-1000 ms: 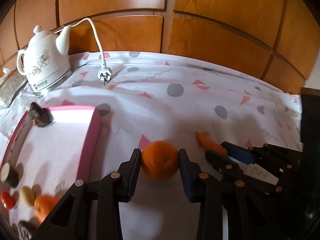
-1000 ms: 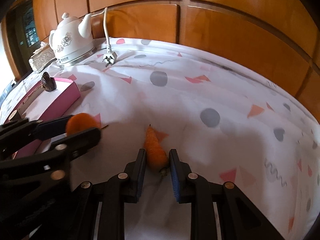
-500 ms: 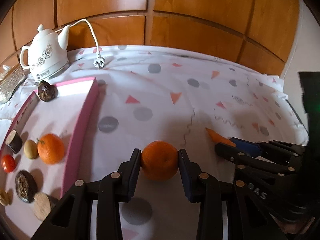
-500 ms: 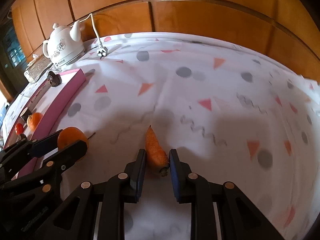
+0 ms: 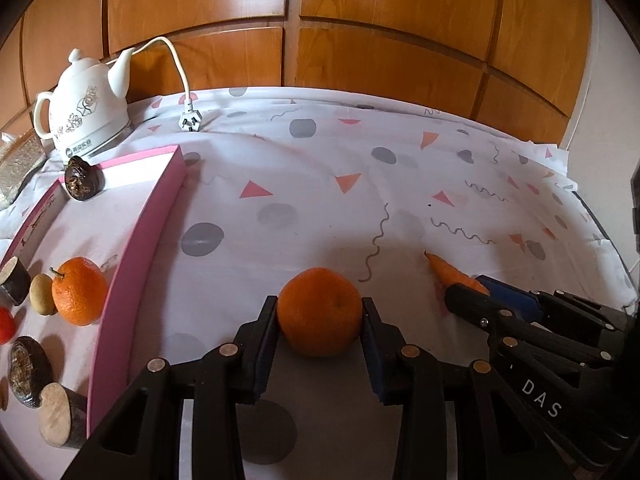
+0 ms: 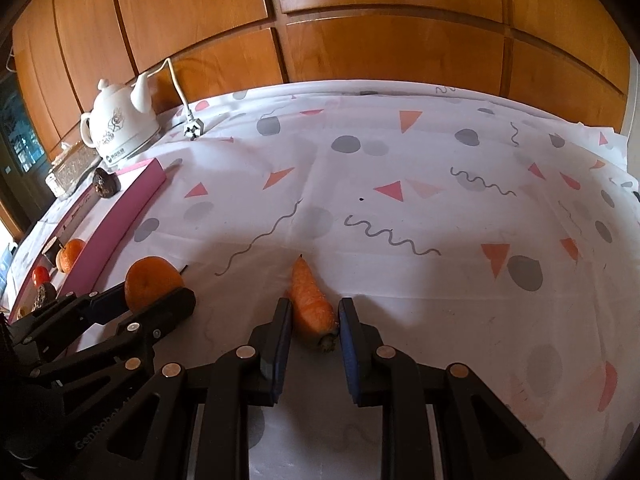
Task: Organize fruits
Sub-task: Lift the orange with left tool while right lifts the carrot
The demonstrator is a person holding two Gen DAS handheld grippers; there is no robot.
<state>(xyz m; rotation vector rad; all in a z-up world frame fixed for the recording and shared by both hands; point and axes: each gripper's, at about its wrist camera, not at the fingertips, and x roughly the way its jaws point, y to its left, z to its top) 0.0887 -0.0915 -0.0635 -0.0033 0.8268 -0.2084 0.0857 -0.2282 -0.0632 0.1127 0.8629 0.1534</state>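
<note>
Orange [image 5: 319, 311] pinched between left gripper [image 5: 320, 322] pads, over the patterned cloth [image 5: 320, 184], just right of the pink tray [image 5: 138, 240] holding another orange [image 5: 79, 296] and small produce. Carrot [image 6: 311, 305] clamped at its thick end by right gripper [image 6: 312, 320], tip pointing away. Risks: round orange could roll out of a light pinch; grippers sit close and may collide heading for the tray; carrot could pivot.

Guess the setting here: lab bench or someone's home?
Likely a home, not a lab: a patterned tablecloth over the table, a white electric kettle with its unplugged plug lying beside it, and glossy wood panelling behind.
</note>
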